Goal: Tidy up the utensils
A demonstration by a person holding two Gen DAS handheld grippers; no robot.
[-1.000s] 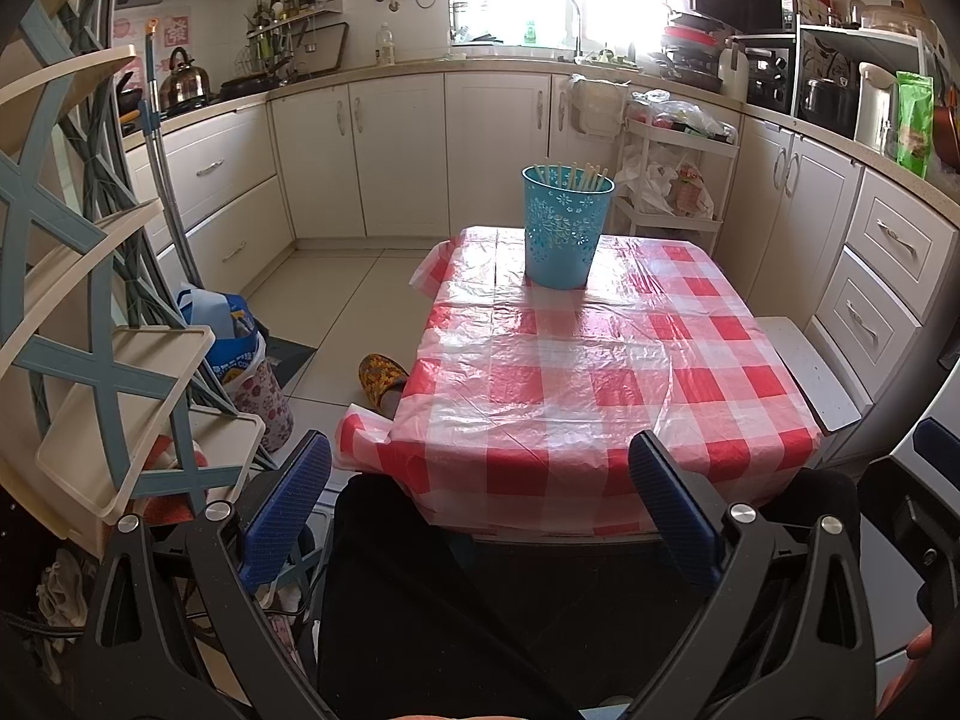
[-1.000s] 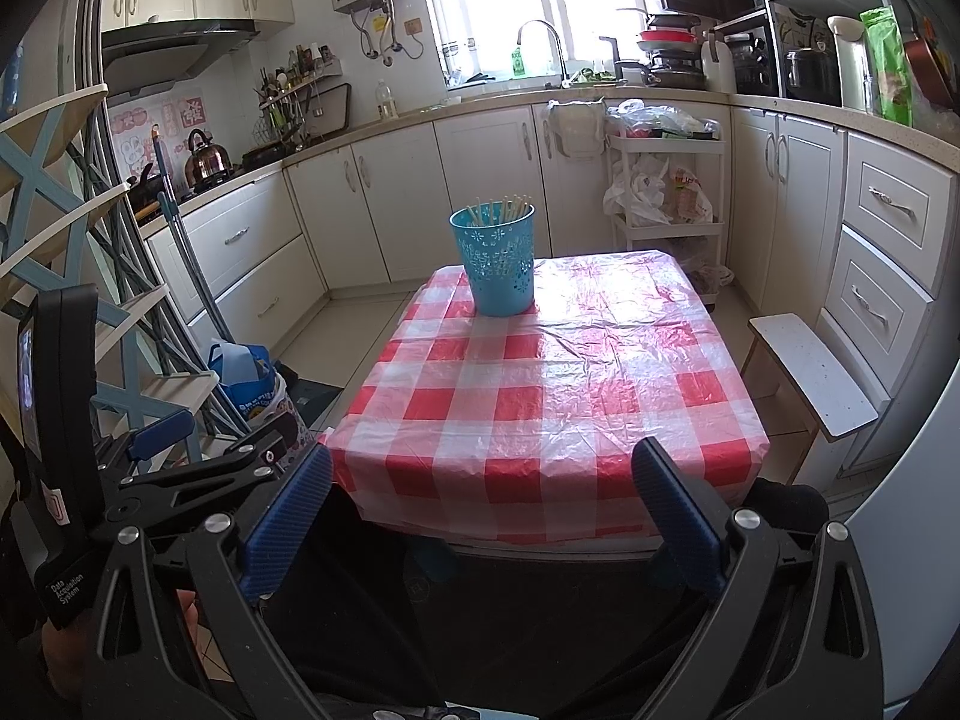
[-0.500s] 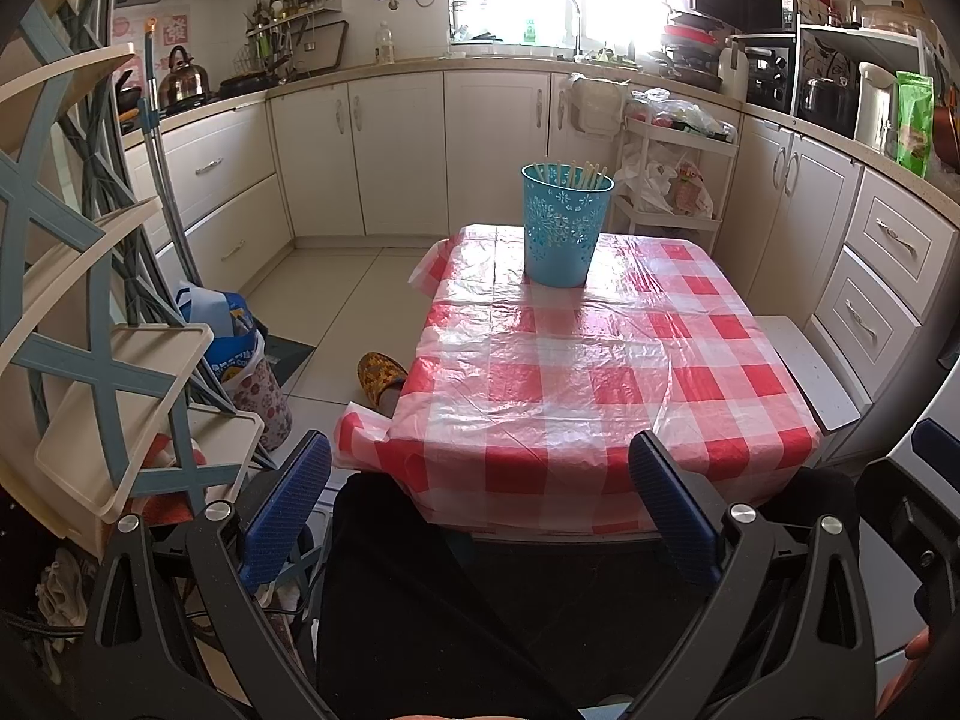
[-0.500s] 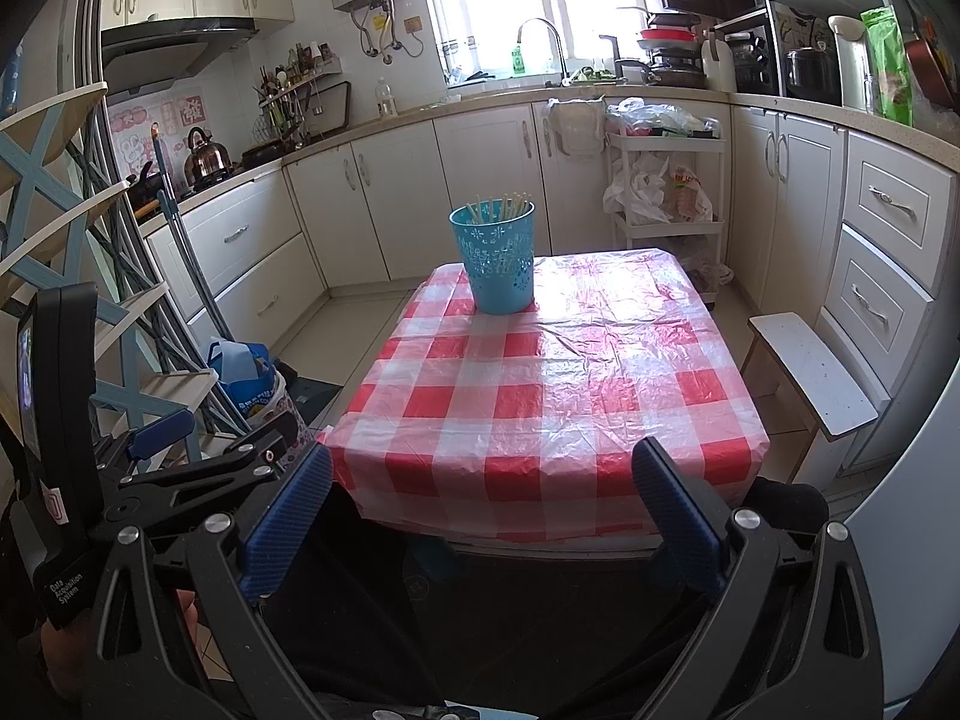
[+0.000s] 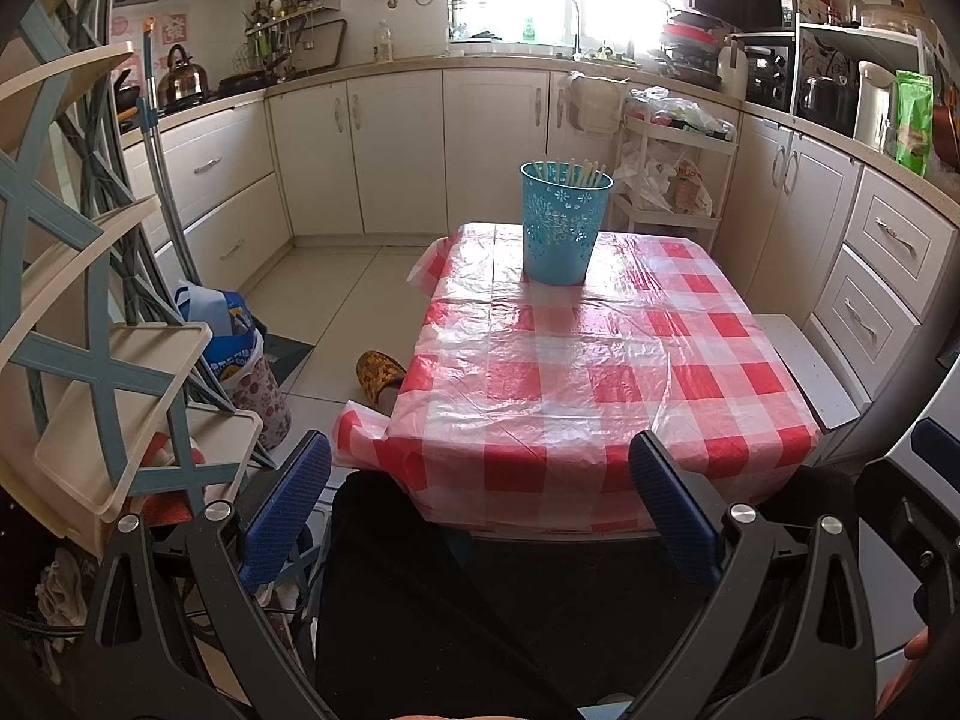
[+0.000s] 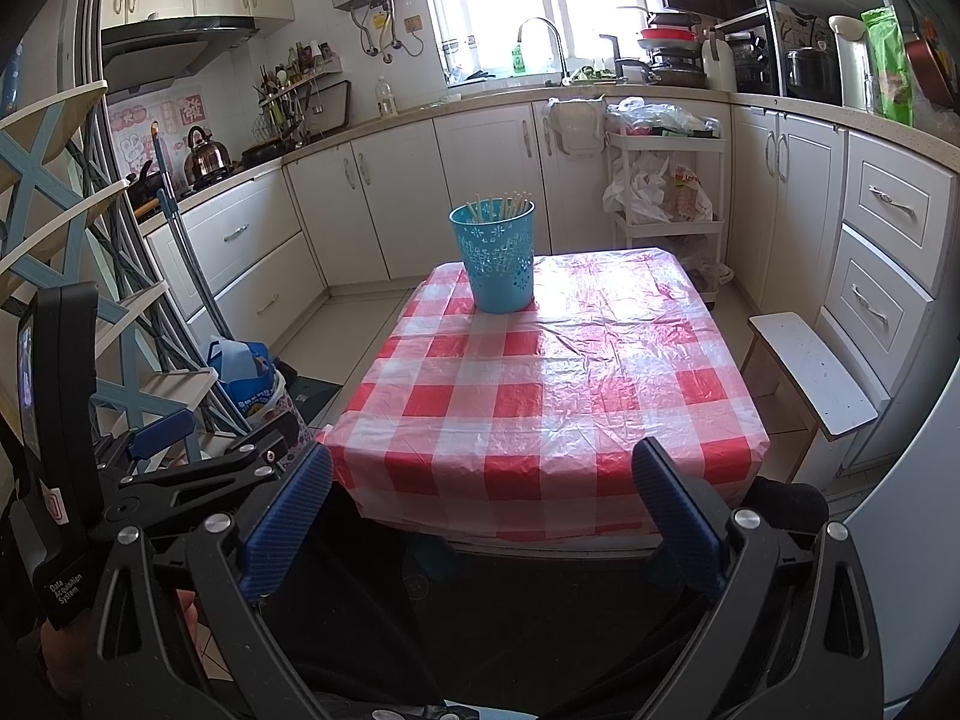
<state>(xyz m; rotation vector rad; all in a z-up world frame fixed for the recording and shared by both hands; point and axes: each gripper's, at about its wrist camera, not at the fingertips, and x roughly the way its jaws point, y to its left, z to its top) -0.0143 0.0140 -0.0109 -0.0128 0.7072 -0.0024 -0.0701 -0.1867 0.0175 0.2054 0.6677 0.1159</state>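
Observation:
A blue perforated cup (image 5: 561,228) stands upright at the far end of the table with the red-and-white checked cloth (image 5: 576,372). Several pale chopsticks (image 5: 570,171) stand in it. The cup also shows in the right wrist view (image 6: 498,258) with the chopsticks (image 6: 504,205). My left gripper (image 5: 480,504) is open and empty, held back from the table's near edge. My right gripper (image 6: 480,510) is open and empty, also short of the near edge. The left gripper's body shows in the right wrist view (image 6: 180,480) at lower left.
A blue-and-cream shelf rack (image 5: 90,330) stands close on the left. A bag (image 5: 234,336) and a slipper (image 5: 378,372) lie on the floor. A white stool (image 6: 810,372) stands right of the table. Cabinets (image 5: 384,150) line the back and right.

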